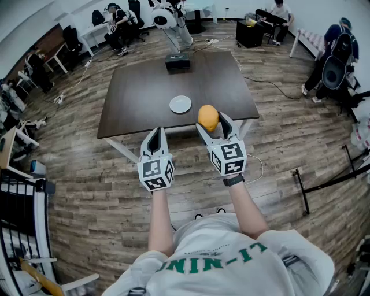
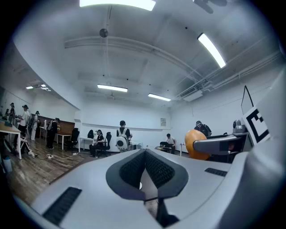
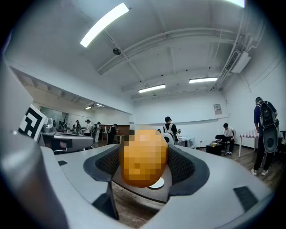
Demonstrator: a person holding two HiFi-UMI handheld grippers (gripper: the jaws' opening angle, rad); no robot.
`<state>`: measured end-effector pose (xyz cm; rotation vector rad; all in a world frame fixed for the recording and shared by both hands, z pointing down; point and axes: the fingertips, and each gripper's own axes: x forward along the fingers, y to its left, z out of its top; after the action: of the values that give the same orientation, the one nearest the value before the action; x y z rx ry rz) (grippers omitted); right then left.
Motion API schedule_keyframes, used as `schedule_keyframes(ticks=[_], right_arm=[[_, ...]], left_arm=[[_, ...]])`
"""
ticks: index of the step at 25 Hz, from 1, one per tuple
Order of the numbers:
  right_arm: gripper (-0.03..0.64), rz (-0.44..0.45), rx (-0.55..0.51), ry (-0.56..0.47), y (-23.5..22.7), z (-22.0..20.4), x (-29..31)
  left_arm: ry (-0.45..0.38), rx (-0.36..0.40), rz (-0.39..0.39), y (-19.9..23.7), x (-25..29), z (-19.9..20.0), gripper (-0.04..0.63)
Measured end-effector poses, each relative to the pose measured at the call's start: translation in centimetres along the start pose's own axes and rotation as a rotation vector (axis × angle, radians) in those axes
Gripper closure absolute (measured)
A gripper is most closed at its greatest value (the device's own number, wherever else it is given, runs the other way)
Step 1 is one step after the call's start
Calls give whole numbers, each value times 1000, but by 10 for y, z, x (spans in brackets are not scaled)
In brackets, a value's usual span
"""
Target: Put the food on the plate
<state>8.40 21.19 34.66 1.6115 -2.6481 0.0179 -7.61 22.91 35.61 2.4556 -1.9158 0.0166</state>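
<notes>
An orange, rounded piece of food (image 1: pixel 208 117) is held in my right gripper (image 1: pixel 213 122), whose pads press on both its sides. It hangs over the near edge of the dark table (image 1: pixel 133 98). A small white plate (image 1: pixel 180 104) lies on the table just left of and beyond the food. In the right gripper view the food (image 3: pixel 143 156) fills the gap between the jaws, with the plate (image 3: pixel 157 182) showing below it. My left gripper (image 1: pixel 155 136) hovers at the table's near edge, shut and empty. The left gripper view shows the food (image 2: pixel 195 144) off to the right.
A black box (image 1: pixel 177 61) sits at the table's far edge. Beyond it stands a white round-headed machine (image 1: pixel 165 16). People sit at desks at the far left and back. A person with a backpack (image 1: pixel 338 52) is at the right. Cables lie on the wooden floor.
</notes>
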Motion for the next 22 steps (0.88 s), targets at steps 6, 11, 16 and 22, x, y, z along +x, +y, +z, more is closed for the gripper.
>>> schedule_keyframes(ticks=[6,11,16,22], right_arm=[[279,9,34,15,17,-7,-5],[279,20,56,39,31,-18,-2],[279,43,69,59,43,-29,14],[279,61,119,74,29,-45,57]], left_arm=[[32,2,5,8,-21,-12,581],[43,7,2,17,-26,-15,581],[60,-9,9,27,-23,-24,581],[78,-26,25,38,11,-42,581]])
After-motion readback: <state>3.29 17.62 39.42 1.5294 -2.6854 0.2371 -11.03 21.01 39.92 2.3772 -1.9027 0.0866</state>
